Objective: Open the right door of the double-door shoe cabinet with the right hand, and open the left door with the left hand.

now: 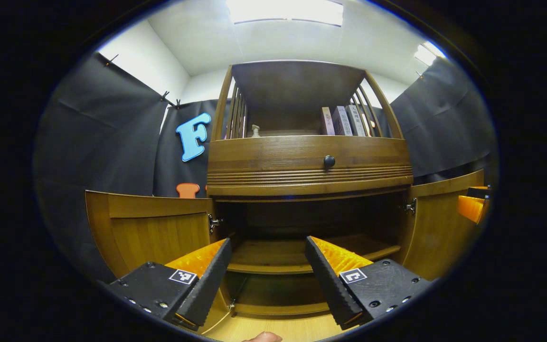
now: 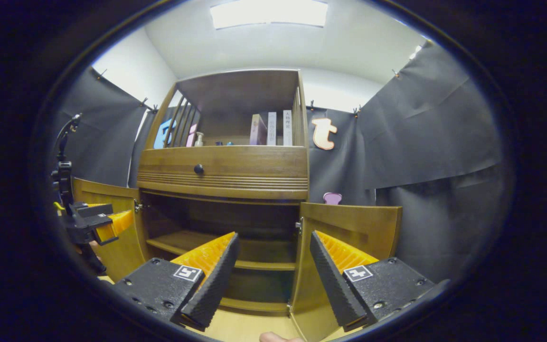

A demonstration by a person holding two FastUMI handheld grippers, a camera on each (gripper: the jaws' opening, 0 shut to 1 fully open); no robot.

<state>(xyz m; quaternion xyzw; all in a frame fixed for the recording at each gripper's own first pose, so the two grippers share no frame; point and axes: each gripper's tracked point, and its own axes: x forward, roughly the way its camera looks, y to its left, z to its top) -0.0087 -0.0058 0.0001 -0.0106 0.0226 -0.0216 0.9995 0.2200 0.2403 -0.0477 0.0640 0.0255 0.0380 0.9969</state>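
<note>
Two doors stand swung wide on the shoe cabinet (image 1: 309, 166) in front of you, which runs from 12 o'clock down through the centre of your left gripper view. Its left door (image 1: 159, 230) hangs out at 8 o'clock and its right door (image 1: 444, 223) at 3 o'clock, both on their hinges, baring the dark inside and its inner shelf (image 1: 302, 254). In your right gripper view the cabinet sits at 10 to 11 o'clock, with the right door just beyond your right gripper (image 2: 273, 273) at 5 o'clock. Above the doors lies a drawer front with a round knob (image 1: 329, 161), and on top a few books (image 1: 342, 121) and a small pump bottle (image 1: 255, 130). Your left gripper (image 1: 268, 273) is released, fingers spread and holding nothing, facing the open compartment. Your right gripper is likewise spread and empty.
</note>
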